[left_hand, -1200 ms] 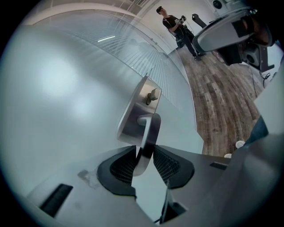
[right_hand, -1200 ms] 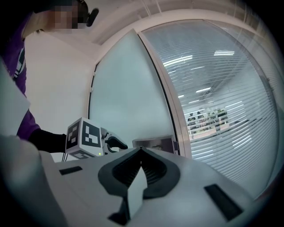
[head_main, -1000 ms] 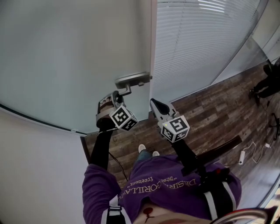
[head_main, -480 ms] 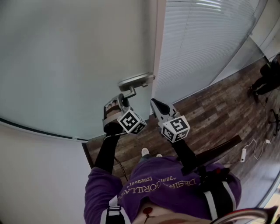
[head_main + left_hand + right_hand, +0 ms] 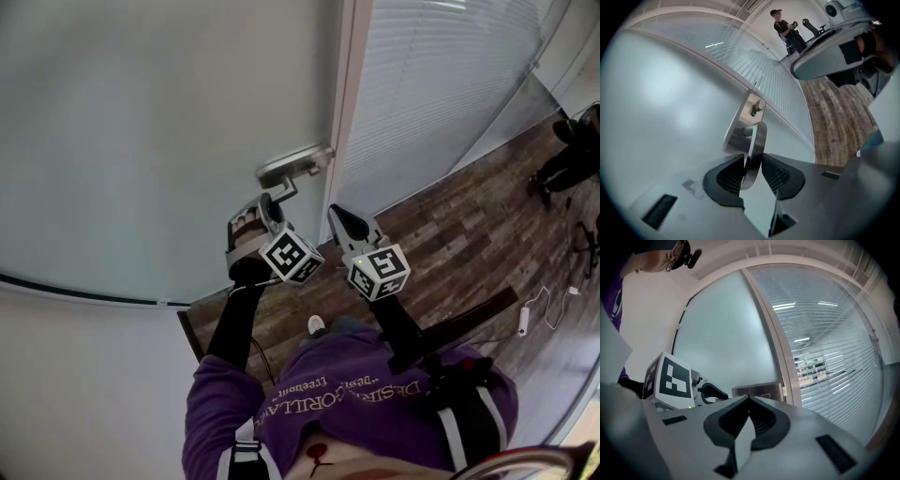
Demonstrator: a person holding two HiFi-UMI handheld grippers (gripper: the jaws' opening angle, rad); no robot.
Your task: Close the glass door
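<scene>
**Left jaws locked on the handle, right gripper idle alongside**

Clamped and holding: handle (image 5: 757, 140) squeezed in the left gripper (image 5: 752, 161), ribbed pads (image 5: 729, 176) pressed on both flat sides of the metal lever. Narrow grip, nothing else between the jaws. Gripped near the lever's free end, with the plate (image 5: 739, 126) just ahead of the tips and a small knob (image 5: 757, 108) on the plate beyond.

Same story from the head view: reaching up to the lever from below, marker cube trailing behind. Straight ahead of that gripper and out to its left, nothing but frosted door (image 5: 159, 131). Just right of the handle, the door's edge close against the frame (image 5: 349, 112); cannot tell whether edge and frame actually meet.

Over to the right gripper (image 5: 748, 399): pinched fully together, tips touching, holding nothing. Hovering just beside the left one, on its right, apart from door and handle, aimed toward the plate and the frame.

Further right of both grippers, blinds (image 5: 441, 84) behind glass, then wood floor (image 5: 469, 244) below. Far off in the left gripper view, a person (image 5: 783, 29) standing.
</scene>
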